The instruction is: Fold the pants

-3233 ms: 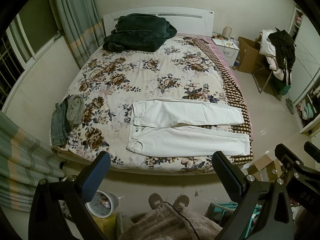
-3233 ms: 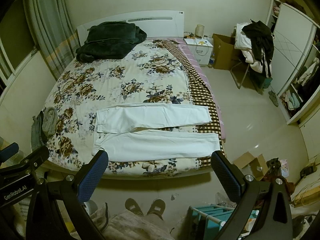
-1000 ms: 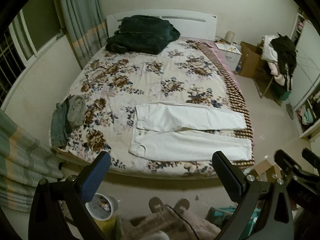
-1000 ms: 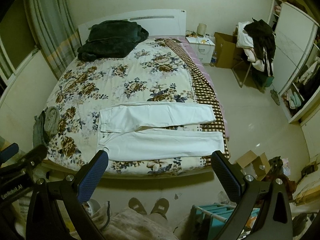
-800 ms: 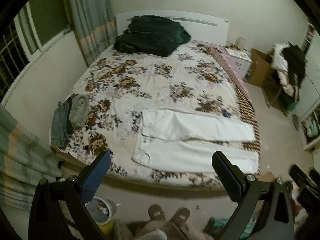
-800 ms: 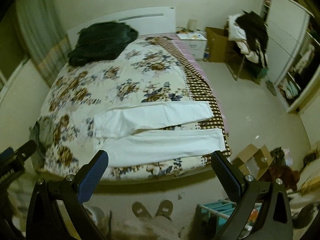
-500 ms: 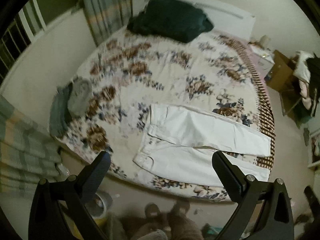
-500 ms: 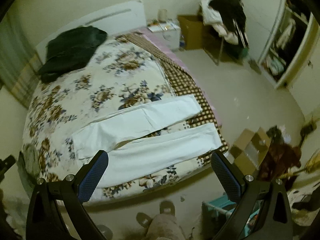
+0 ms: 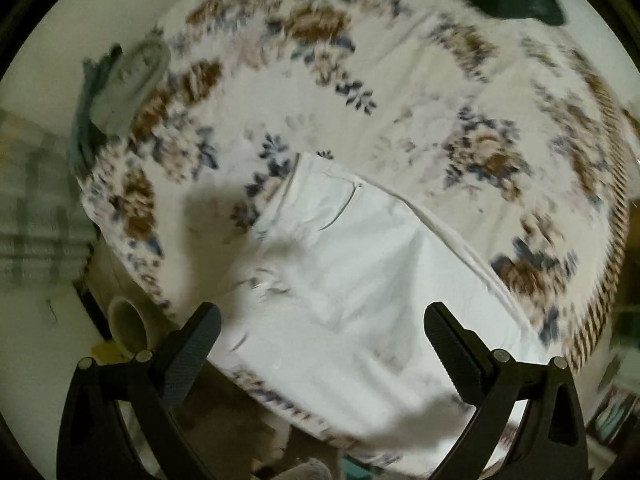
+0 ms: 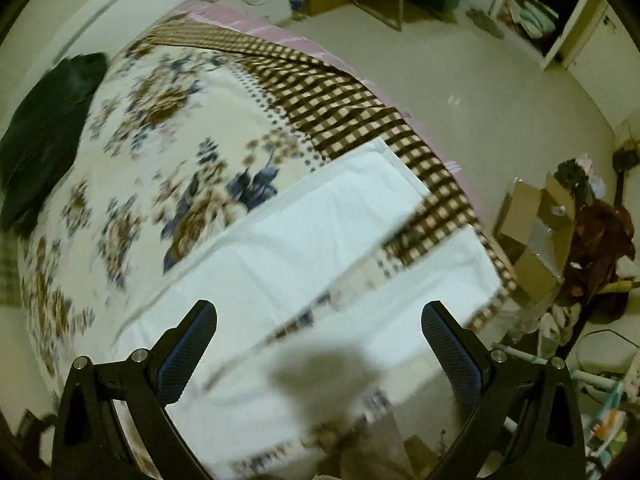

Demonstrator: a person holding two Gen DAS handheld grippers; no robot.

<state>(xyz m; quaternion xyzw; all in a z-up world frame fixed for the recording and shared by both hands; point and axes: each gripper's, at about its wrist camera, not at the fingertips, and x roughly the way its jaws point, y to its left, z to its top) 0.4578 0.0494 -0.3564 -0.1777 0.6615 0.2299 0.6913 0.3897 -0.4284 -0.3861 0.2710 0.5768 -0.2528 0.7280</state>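
Note:
White pants (image 9: 360, 276) lie flat on the floral bedspread (image 9: 400, 92), legs apart. The left wrist view shows the waistband and pocket end; my left gripper (image 9: 320, 332) is open and empty, hovering above the waist near the bed's front edge. The right wrist view shows the two leg ends of the pants (image 10: 320, 248) reaching the checked border. My right gripper (image 10: 319, 332) is open and empty above the legs. Both views are blurred by motion.
A dark green blanket (image 10: 44, 128) lies at the head of the bed. Folded grey clothes (image 9: 124, 76) sit at the bed's left edge. A bin (image 9: 128, 324) stands by the bed. Cardboard boxes (image 10: 540, 220) and clutter lie on the floor at right.
Both grippers have moved forward and down from standing height toward the bed, the left swinging over the waist, the right over the leg ends. The pants have not moved.

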